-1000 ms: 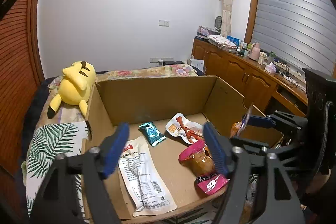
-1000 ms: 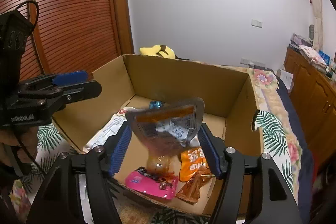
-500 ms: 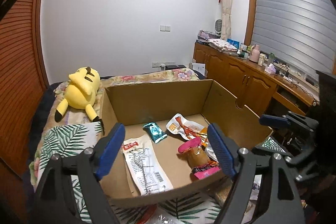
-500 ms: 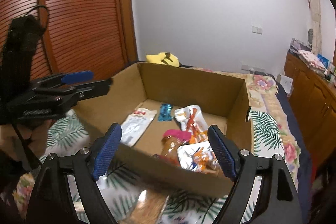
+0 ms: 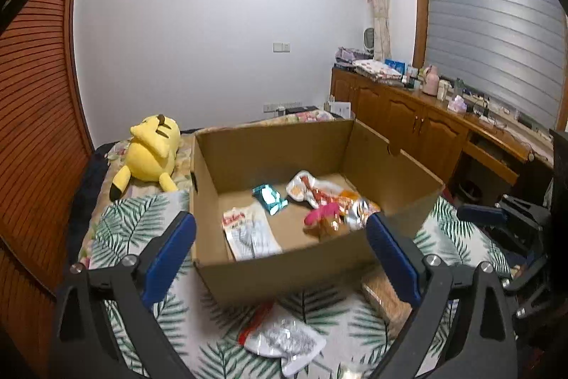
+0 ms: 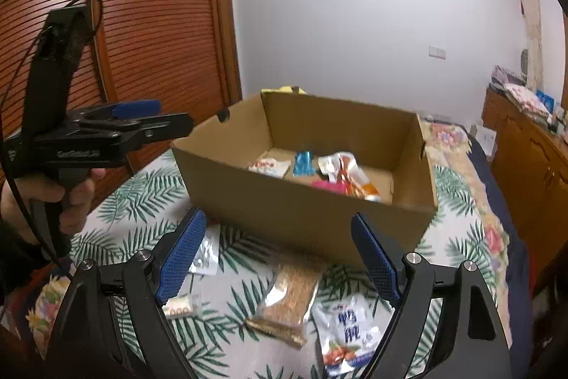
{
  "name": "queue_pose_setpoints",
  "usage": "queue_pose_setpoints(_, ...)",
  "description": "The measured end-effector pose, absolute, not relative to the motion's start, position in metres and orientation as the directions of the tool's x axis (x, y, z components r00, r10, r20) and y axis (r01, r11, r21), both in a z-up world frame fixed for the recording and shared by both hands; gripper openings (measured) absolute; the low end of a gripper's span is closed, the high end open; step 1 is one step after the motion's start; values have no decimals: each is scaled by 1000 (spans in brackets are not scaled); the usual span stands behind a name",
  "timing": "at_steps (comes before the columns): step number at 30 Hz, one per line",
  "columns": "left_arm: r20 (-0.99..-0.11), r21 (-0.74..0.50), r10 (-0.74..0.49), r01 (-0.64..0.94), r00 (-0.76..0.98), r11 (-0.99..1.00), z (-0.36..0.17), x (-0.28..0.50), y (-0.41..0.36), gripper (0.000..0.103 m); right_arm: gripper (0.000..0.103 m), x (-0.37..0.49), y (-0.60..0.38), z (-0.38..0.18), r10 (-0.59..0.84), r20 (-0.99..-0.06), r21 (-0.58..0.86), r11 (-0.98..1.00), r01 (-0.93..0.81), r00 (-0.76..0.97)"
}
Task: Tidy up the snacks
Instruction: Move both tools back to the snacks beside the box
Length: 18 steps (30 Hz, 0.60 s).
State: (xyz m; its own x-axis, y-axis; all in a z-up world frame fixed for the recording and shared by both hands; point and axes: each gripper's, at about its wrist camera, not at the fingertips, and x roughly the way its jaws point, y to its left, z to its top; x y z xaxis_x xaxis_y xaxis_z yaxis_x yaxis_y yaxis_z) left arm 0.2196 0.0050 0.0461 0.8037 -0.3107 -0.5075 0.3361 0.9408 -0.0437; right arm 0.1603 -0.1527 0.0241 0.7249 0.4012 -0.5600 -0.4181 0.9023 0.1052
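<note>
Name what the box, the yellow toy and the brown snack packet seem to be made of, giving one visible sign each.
Box: corrugated cardboard, matt brown, folded flaps. Yellow toy: plush fabric, soft and slumped. Brown snack packet: probably clear glossy plastic film, its contents showing through.

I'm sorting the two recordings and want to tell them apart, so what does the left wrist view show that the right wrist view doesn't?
Only the left wrist view shows the whole yellow plush toy, the wooden cabinets with clutter on top, and the window shutter.

Only the right wrist view shows the hand holding the left claw from the side, and the white snack bag with blue print on the bedspread.

Both share the cardboard box with snacks inside, the leaf-print bedspread and the brown cracker pack. Both claws are open and empty.
</note>
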Motion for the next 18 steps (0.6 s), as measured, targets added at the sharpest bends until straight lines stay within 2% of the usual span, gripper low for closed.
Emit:
queue_pose_setpoints(10,-547,-96,-315,315,776,944,7,188,14,97,85,151,-156,-11,367,-599,108,918,-382,712)
queue_pose_setpoints(18,-619,-102,-277,274,735,956,-42,183,11,97,83,158,-156,-47,361,-644,144,923,-356,674)
